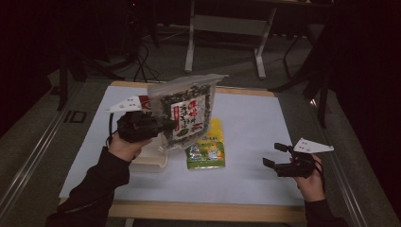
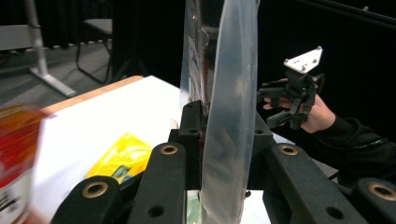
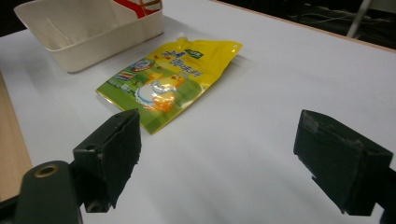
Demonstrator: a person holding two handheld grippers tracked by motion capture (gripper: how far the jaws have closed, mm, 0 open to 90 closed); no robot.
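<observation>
Clear seaweed-flake bag [image 1: 185, 109], red-labelled with unreadable script, is clamped aloft by the left gripper [image 1: 163, 126]; at four o'clock, the right gripper [image 1: 274, 156] is held wide open, empty

Your left gripper [image 1: 163, 126] holds the bag [image 1: 187, 111] upright above the table [image 1: 255, 123], over the left half. Below it, at your left hand, the tray [image 1: 153, 161] sits on the table. Just right of the tray lies the pouch [image 1: 206, 146], flat, partly behind the bag's lower edge. Your right gripper [image 1: 274, 156] hovers well apart to the right, near the table's right edge.
</observation>
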